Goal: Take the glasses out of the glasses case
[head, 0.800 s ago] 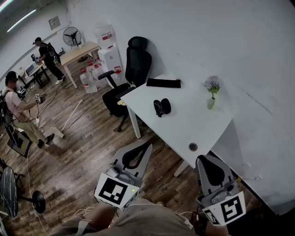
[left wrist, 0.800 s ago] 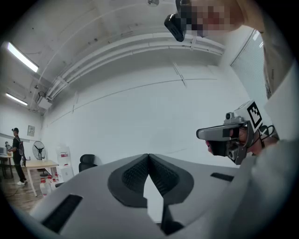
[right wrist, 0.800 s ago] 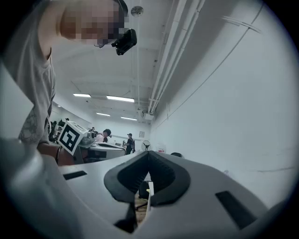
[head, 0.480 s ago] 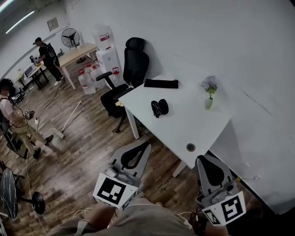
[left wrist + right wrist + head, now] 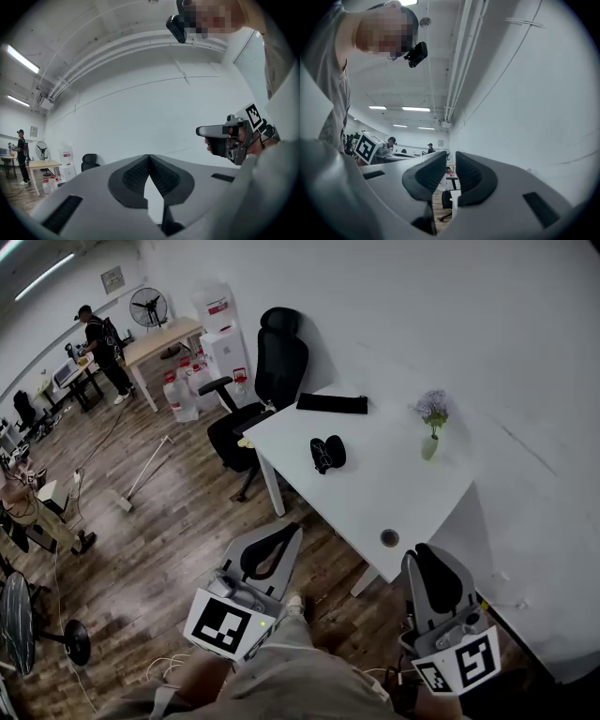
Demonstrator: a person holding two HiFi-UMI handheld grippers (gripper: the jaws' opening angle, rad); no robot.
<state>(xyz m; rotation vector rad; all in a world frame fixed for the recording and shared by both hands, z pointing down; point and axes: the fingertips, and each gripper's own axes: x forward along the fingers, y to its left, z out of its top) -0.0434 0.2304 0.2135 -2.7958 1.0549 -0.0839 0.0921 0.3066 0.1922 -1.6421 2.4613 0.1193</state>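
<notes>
We see the glasses case [image 5: 328, 455] lying as a small dark shape with two lobes near the middle of the white desk [image 5: 394, 493]. It is too far off for us to tell whether it is open or what it holds. The pale vase [image 5: 429, 448] toward the desk's wall side holds a sprig of purple flowers [image 5: 432, 411]. A long flat black thing [image 5: 332, 404] lies at the far edge, beside the black office chair [image 5: 272, 376].

Both grippers hang low in the head view, well apart from the desk and from the case. The left gripper [image 5: 149, 156] has its fingers [image 5: 131, 176] pressed together at the tips, with nothing between them. The right gripper [image 5: 451, 155] has its fingers [image 5: 476, 180] drawn in to a thin slit, also empty.

Against the earlier frames, the case, vase and black thing lie on the desk as they did. Both grippers sit in much the same place. The person in the light shirt [image 5: 21, 512] has shifted to the very left edge. A shoe [image 5: 294, 604] now shows between the grippers.
</notes>
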